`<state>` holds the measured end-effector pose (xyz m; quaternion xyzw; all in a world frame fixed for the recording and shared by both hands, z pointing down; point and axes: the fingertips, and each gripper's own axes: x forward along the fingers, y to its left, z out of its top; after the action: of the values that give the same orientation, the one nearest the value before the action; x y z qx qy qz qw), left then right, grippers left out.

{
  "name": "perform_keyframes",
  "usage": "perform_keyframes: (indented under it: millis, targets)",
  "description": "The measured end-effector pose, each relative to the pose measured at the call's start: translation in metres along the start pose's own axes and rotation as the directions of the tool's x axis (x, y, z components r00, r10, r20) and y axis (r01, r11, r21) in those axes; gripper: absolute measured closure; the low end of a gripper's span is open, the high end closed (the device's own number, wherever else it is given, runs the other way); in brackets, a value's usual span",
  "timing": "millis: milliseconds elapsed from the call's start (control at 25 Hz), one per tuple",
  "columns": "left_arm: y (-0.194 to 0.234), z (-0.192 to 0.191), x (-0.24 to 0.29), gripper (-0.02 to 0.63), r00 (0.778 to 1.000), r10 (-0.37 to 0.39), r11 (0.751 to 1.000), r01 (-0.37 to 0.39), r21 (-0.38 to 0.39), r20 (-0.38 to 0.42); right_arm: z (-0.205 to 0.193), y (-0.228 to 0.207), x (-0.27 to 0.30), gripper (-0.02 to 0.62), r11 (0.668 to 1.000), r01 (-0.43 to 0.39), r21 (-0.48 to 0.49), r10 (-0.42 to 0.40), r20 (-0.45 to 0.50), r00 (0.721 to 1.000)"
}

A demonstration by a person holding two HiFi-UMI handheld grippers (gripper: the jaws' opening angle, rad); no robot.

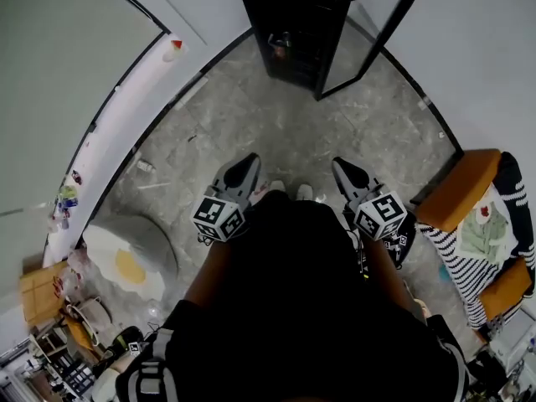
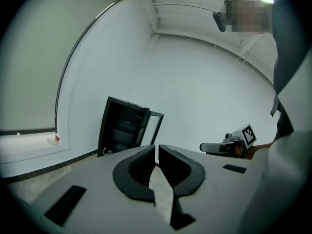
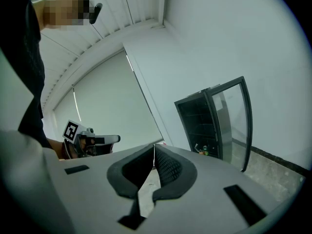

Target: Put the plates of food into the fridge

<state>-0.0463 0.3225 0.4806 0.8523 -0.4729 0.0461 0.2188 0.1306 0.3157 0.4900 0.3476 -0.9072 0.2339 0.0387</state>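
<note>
We hold the left hand-held gripper (image 1: 250, 161) and the right hand-held gripper (image 1: 337, 166) side by side, apart, over grey floor (image 1: 276, 124). The right one's jaws are pressed together on nothing; the left one's look closed too, perhaps a sliver short, and empty. Ahead stands the fridge (image 1: 289, 19), its glass door (image 1: 373, 32) swung wide to our right, with open floor between. An orange chair (image 1: 461, 187) edges the right and a white ledge (image 1: 134, 99) the left
</note>
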Motion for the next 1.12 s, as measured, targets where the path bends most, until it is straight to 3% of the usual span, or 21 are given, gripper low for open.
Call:
perform_keyframes:
  millis: [480, 1120]
  targets:
    - [0.002, 0.009, 0.026, 0.569, 1.000, 0.012, 1.000, -0.012, 0.019, -0.001, 0.000, -0.028, -0.003, 0.571, 0.999, 0.014, 0.042, -0.014, -0.001, 1.000]
    - [0.049, 0.030, 0.071, 0.569, 1.000, -0.025, 1.000, 0.025, -0.005, 0.005, 0.024, -0.050, 0.060, 0.571, 1.000, 0.017, 0.000, -0.017, -0.039, 0.999]
